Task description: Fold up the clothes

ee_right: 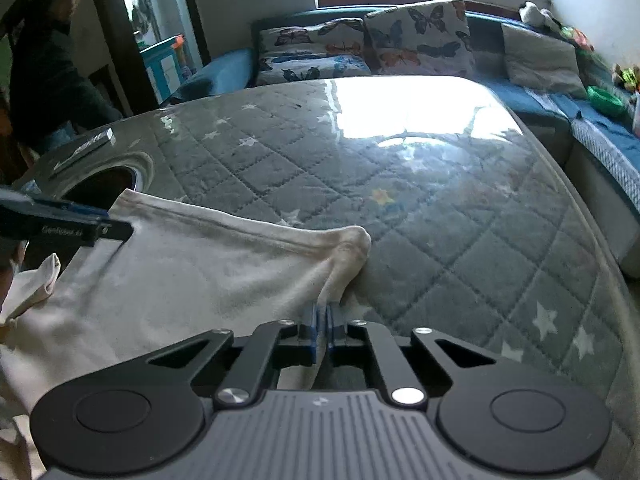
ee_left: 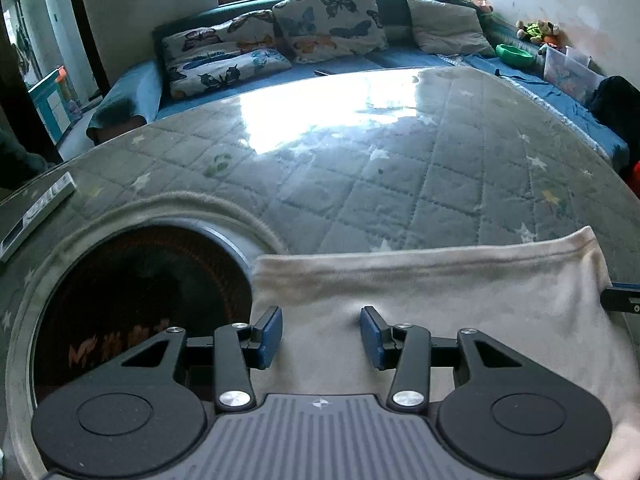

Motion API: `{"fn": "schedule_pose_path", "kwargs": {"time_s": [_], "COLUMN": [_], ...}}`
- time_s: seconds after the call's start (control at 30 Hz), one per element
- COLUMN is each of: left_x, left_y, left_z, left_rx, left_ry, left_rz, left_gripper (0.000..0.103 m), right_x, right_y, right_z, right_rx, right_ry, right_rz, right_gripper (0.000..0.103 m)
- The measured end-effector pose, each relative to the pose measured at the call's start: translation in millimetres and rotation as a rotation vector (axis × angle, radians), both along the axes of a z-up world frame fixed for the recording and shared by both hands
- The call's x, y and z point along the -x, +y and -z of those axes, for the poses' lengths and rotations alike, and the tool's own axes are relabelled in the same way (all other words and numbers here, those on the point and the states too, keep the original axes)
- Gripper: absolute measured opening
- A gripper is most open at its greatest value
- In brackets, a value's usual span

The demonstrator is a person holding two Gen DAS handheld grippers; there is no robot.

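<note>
A cream-white garment (ee_left: 460, 300) lies flat on the glass-topped table, its hemmed edge facing away from me. My left gripper (ee_left: 321, 334) hovers over the garment's left part, open, with bare cloth between its blue pads. In the right wrist view the same garment (ee_right: 180, 280) spreads to the left. My right gripper (ee_right: 321, 330) is shut on the garment's right corner, and the cloth bunches up just ahead of the pads. The left gripper's finger (ee_right: 64, 222) pokes in from the left edge over the cloth.
The table (ee_left: 360, 168) has a glass top over a quilted grey star-pattern cover, with a round dark opening (ee_left: 140, 304) at the near left. A flat white box (ee_left: 36, 212) lies at its left edge. A blue sofa with butterfly cushions (ee_left: 328, 20) runs behind. A person (ee_right: 44, 68) stands at the far left.
</note>
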State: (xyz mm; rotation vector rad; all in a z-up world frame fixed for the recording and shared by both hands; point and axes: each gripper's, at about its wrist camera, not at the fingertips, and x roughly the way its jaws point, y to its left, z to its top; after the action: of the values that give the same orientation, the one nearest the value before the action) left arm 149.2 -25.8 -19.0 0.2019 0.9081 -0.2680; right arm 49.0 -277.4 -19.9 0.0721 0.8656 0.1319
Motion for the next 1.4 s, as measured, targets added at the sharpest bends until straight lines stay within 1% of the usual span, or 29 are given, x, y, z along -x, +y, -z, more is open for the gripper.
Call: {"fn": "schedule_pose_path", "kwargs": {"time_s": [0.2,0.5,0.73,0.83,0.9,1.0,1.07,1.13,1.2,1.23,1.33,1.4], "left_x": [-26,-80,-112,-95,-84,-67,-40,-13,15,29,68,89], "left_y": [-9,-33,-54,-55,-55,-56,-58,-57,-55,-54,-52,-52], "left_z": [1,7,8,0,-5,-12,-19,-23,-28,-30,-35,-35], "left_rx": [-0.003,0.018,0.023,0.035,0.043,0.055,0.070,0.080,0.090,0.096,0.103,0.104], "left_ry": [-0.014,-0.063,-0.083,-0.086,-0.088,-0.090,-0.092,-0.092,-0.092,-0.092,-0.093,-0.088], "left_rz": [0.009,0.015,-0.002,0.031,0.053,0.085,0.143,0.193,0.244,0.269,0.338,0.384], "left_gripper": [0.047,0.047,0.047,0.047,0.047,0.048,0.050,0.051,0.052,0.054,0.056,0.056], "right_x": [-24,-81,-115,-111,-99,-81,-66,-46,-27,-19,6,22], "right_y": [2,-13,-31,-37,-42,-46,-44,-39,-35,-34,-34,-36], "right_z": [-2,2,3,-4,-10,-15,-16,-16,-15,-14,-14,-14], "right_rx": [0.106,0.208,0.227,0.211,0.193,0.168,0.170,0.199,0.232,0.252,0.306,0.323], "right_ry": [-0.014,-0.028,-0.026,-0.028,-0.027,-0.003,0.009,0.021,0.041,0.049,0.050,0.047], "right_rz": [0.001,0.030,0.049,0.044,0.038,0.019,-0.009,-0.039,-0.060,-0.065,-0.064,-0.048], "right_gripper": [0.003,0.003,0.004,0.004,0.005,0.005,0.006,0.007,0.011,0.011,0.011,0.011]}}
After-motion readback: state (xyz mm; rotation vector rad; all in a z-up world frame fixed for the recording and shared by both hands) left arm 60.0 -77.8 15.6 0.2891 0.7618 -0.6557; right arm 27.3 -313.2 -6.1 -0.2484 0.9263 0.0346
